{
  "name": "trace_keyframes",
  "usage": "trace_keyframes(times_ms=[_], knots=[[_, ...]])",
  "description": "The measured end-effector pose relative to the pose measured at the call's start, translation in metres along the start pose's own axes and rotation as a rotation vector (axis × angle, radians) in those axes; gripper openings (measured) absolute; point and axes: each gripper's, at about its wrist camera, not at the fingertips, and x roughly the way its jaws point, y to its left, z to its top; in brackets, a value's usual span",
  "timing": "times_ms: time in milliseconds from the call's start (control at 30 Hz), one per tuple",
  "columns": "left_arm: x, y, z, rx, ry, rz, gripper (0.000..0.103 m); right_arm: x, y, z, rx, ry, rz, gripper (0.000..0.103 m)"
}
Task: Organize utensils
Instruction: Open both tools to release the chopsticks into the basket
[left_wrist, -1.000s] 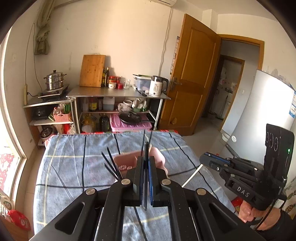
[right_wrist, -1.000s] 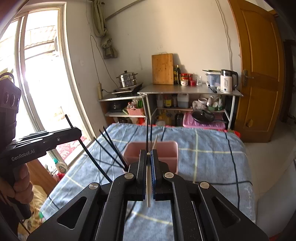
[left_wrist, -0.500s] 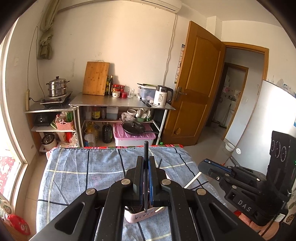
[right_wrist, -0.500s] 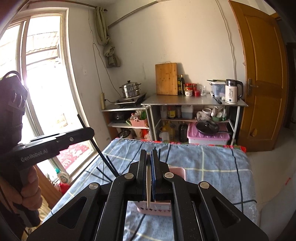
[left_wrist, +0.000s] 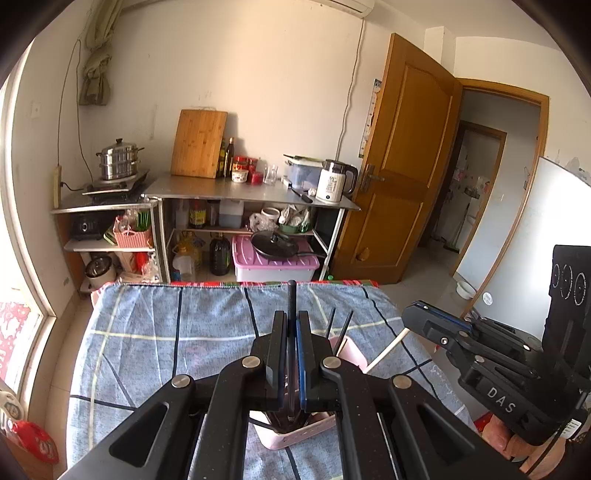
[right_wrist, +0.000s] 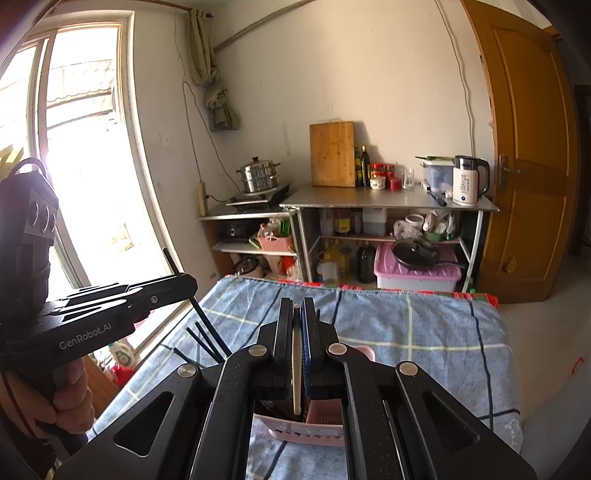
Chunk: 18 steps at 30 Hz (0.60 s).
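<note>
My left gripper (left_wrist: 291, 325) is shut on a black chopstick (left_wrist: 291, 295) that stands upright between its fingers. My right gripper (right_wrist: 297, 314) is shut on a white chopstick (right_wrist: 296, 354). Both are held over a pink utensil basket (left_wrist: 295, 437), seen under the jaws in the right wrist view (right_wrist: 306, 432) too. Several black chopsticks (left_wrist: 338, 325) stick up out of the basket. The right gripper shows at the right in the left wrist view (left_wrist: 421, 314) with the white chopstick (left_wrist: 388, 350) pointing down to the basket. The left gripper shows at the left in the right wrist view (right_wrist: 184, 286).
The basket stands on a table under a blue checked cloth (left_wrist: 166, 332). Behind it is a steel rack (left_wrist: 251, 192) with a kettle, cutting board, pots and bottles. A window is at the left, a wooden door (left_wrist: 399, 155) at the right, a white fridge (left_wrist: 535, 240) at the far right.
Both grippers have risen and tilted up with their chopsticks. The basket has slid from ahead of the fingers to beneath them. More of the room shows.
</note>
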Motion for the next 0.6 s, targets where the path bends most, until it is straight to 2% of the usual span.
trace_keyframes(times_ms=[433, 600], knots=[[0.030, 0.007, -0.028, 0.010, 0.078, 0.003, 0.004, 0.034, -0.007, -0.034, 0.026, 0.103, -0.008, 0.004], [0.039, 0.010, -0.037, 0.021, 0.113, 0.015, 0.004, 0.037, -0.008, -0.040, 0.028, 0.114, -0.010, 0.004]])
